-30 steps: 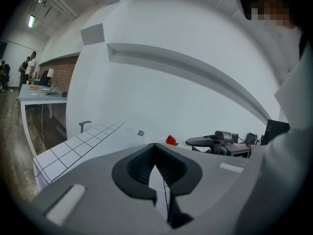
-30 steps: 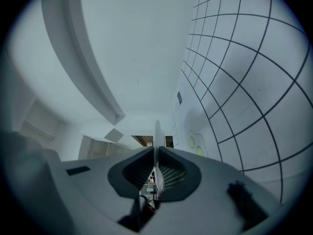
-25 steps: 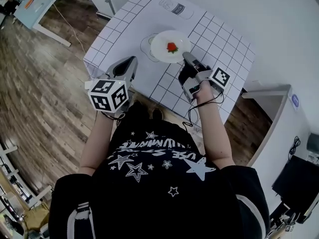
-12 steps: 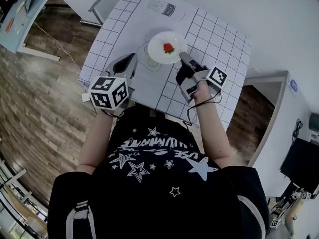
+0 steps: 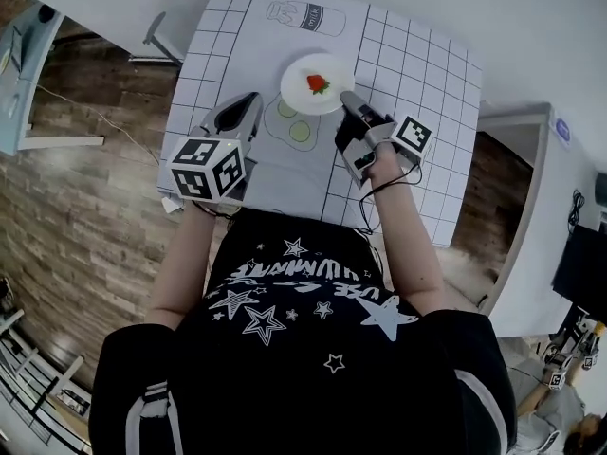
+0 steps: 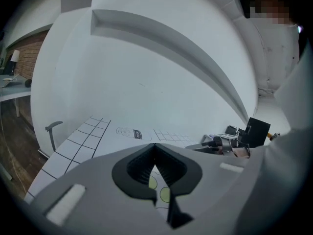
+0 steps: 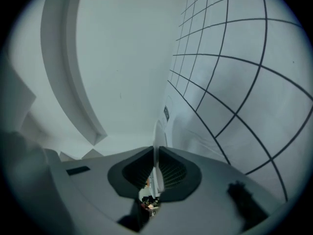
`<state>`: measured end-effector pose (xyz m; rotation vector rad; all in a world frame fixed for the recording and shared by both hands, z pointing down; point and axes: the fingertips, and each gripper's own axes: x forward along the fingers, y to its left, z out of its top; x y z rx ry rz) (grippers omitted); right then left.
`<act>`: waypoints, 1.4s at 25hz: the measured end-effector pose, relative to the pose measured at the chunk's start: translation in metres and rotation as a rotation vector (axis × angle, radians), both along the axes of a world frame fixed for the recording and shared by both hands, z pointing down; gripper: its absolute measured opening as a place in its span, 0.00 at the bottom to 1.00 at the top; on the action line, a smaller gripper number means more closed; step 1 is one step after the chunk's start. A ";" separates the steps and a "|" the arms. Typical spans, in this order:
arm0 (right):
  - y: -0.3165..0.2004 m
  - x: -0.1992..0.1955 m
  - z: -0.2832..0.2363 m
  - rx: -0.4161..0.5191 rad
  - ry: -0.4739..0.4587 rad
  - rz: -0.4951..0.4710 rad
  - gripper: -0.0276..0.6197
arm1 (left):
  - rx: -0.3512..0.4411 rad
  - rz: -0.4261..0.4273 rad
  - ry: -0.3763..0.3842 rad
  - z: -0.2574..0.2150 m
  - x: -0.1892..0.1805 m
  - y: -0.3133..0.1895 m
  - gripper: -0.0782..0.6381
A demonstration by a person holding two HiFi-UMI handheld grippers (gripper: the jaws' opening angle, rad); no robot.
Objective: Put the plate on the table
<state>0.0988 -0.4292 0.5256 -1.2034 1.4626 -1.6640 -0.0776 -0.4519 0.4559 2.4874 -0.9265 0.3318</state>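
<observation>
A white plate (image 5: 317, 83) with a red strawberry (image 5: 317, 84) on it is over the gridded white table (image 5: 417, 74), near its middle. My right gripper (image 5: 348, 98) is shut on the plate's near right rim. In the right gripper view the plate (image 7: 157, 136) shows edge-on as a thin white rim clamped between the jaws of my right gripper (image 7: 155, 156). My left gripper (image 5: 243, 105) is to the plate's left over the table, shut and holding nothing. The left gripper (image 6: 154, 151) shows its jaws touching at the tips.
The table mat carries a printed milk bottle (image 5: 305, 17) at the far side and printed green circles (image 5: 300, 131) beside the plate. A chair (image 5: 152, 36) stands left of the table on wooden floor (image 5: 85, 188). White walls (image 5: 531, 27) close off the far side and right.
The head view has shifted, so the table sits more squarely ahead. The plate stays in my right gripper and has moved slightly farther over the table. The left gripper keeps its place.
</observation>
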 end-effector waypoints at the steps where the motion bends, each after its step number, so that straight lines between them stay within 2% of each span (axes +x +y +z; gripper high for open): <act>1: -0.003 -0.001 0.003 -0.004 0.000 0.007 0.09 | -0.004 0.014 -0.002 0.002 0.000 -0.004 0.12; 4: -0.011 -0.004 0.014 0.000 -0.007 0.029 0.09 | -0.014 0.045 -0.006 0.010 -0.002 -0.013 0.12; 8: -0.013 -0.009 0.024 -0.044 0.011 0.047 0.09 | -0.027 0.065 0.002 0.018 -0.004 -0.023 0.12; 13: -0.016 -0.007 0.036 -0.031 0.002 0.077 0.09 | -0.035 0.092 0.005 0.026 -0.006 -0.023 0.12; 17: -0.017 -0.006 0.043 -0.058 0.027 0.095 0.09 | -0.043 0.102 0.008 0.032 -0.008 -0.024 0.12; 23: -0.021 0.003 0.054 -0.103 0.099 0.114 0.09 | -0.039 0.109 0.001 0.034 -0.010 -0.021 0.12; 32: -0.022 0.001 0.051 -0.139 0.244 0.048 0.09 | -0.038 0.077 -0.008 0.032 -0.021 -0.012 0.12; 35: -0.017 0.000 0.052 -0.158 0.299 0.012 0.16 | -0.032 0.060 -0.006 0.031 -0.023 -0.007 0.12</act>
